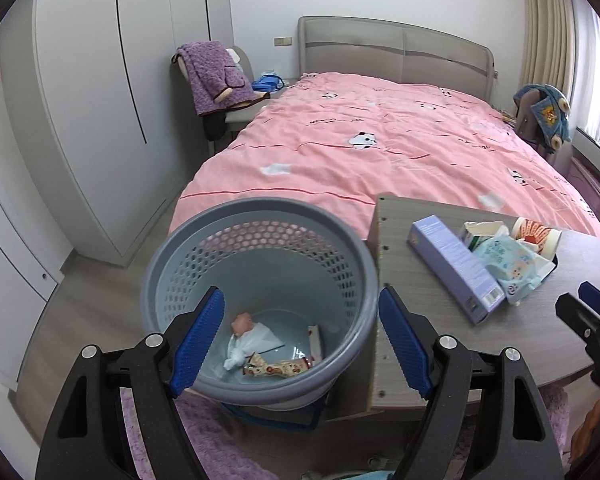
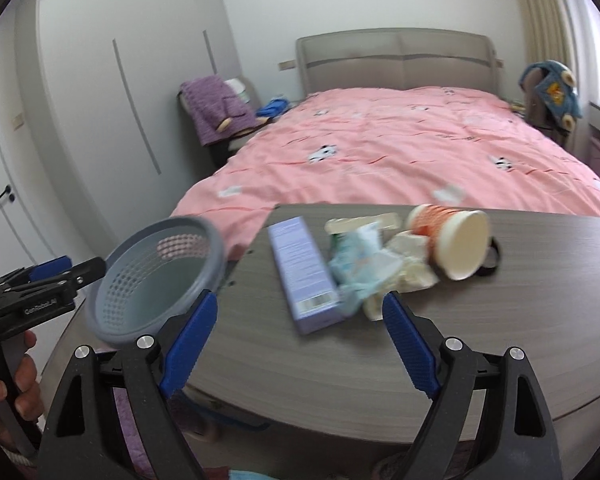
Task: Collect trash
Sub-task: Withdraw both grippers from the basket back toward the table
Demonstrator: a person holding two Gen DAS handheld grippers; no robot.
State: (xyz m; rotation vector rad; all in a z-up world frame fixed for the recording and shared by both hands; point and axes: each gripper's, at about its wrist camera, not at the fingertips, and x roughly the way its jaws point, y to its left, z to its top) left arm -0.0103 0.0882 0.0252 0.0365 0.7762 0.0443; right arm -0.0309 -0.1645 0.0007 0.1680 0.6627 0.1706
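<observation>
A grey-blue perforated trash basket stands on the floor left of a grey wooden table; in it lie a white tissue wad and a snack wrapper. My left gripper is open and empty above the basket's mouth. On the table lie a lilac box, a blue wet-wipe pack, crumpled paper and a tipped paper cup. My right gripper is open and empty, just short of the box. The basket also shows in the right wrist view.
A bed with a pink panda duvet fills the room behind the table. White wardrobes line the left wall. A chair with a purple blanket stands beside the bed. A purple rug lies under the basket.
</observation>
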